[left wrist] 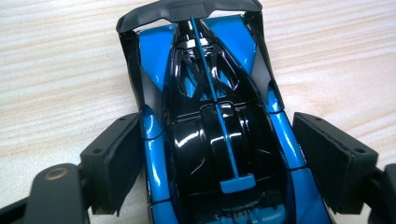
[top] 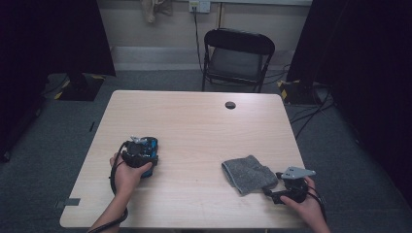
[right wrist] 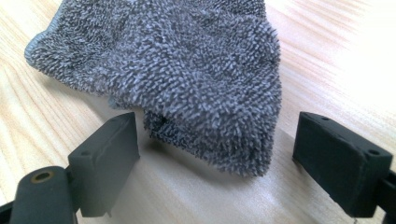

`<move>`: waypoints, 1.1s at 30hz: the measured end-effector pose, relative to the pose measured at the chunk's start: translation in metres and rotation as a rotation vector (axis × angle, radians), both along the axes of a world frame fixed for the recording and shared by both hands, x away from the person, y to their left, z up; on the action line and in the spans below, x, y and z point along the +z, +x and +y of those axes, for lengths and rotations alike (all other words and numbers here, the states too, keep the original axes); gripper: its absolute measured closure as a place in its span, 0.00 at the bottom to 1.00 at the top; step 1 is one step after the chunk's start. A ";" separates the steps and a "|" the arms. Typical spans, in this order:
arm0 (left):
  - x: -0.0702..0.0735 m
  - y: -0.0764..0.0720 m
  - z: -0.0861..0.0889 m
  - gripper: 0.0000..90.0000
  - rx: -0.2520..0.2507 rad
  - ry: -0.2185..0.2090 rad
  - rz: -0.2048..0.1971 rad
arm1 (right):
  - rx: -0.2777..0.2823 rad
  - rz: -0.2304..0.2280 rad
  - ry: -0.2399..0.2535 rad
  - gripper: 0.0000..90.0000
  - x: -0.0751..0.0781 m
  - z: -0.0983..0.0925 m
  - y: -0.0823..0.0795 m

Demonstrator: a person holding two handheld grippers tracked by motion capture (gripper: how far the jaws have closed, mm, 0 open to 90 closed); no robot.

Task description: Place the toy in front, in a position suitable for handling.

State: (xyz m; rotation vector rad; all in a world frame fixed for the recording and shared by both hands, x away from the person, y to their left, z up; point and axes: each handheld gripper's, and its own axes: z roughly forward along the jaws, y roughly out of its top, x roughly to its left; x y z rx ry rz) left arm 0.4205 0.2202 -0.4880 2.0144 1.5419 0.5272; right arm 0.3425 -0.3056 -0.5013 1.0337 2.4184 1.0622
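You are bracketing toy car (left wrist: 210, 135) with left gripper (left wrist: 217, 154), jaws apart, for steadying; right gripper (right wrist: 215, 154) jaws apart, framing grey cloth (right wrist: 173, 70) corner for pickup.

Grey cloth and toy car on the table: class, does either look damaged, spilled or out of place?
Nothing stands out. The grey cloth lies loosely folded and a little rumpled near the right gripper, whose jaws stand open around its corner. The toy car sits upright and looks intact between the left gripper jaws. The table shows no spill.
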 end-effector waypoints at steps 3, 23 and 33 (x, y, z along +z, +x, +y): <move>0.000 -0.001 -0.001 0.23 0.015 0.001 0.001 | 0.000 0.000 0.000 0.15 0.000 0.000 0.000; 0.002 -0.006 -0.006 0.29 -0.050 0.049 -0.023 | -0.001 0.002 0.002 0.15 0.000 0.000 0.000; 0.001 -0.004 -0.003 0.29 -0.072 0.028 -0.027 | 0.000 0.001 0.001 0.15 0.000 0.000 0.000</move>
